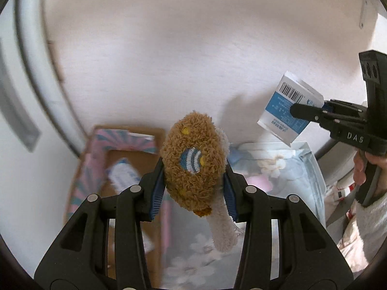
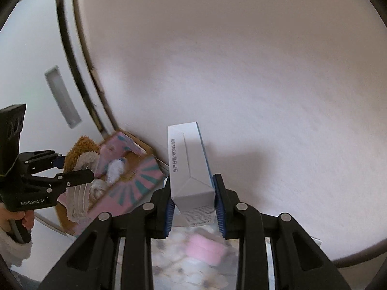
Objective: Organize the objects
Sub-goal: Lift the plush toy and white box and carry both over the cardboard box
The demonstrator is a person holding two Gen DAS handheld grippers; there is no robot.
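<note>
My left gripper (image 1: pixel 193 188) is shut on a brown fuzzy plush toy (image 1: pixel 193 162) with a cream tail and a blue-and-white stitched patch, held up above the boxes. It also shows at the left of the right wrist view (image 2: pixel 79 154). My right gripper (image 2: pixel 193 205) is shut on a white and blue carton (image 2: pixel 191 169) with a barcode, held upright in front of the wall. The carton also shows at the right of the left wrist view (image 1: pixel 287 108), in the right gripper (image 1: pixel 302 111).
A pink-patterned cardboard box (image 1: pixel 96 159) with small items inside stands against the white wall (image 1: pixel 181 48), left. A floral-lined box (image 1: pixel 290 169) holding a pink item (image 2: pixel 205 246) lies below the grippers. A white door (image 2: pixel 36 60) is at the left.
</note>
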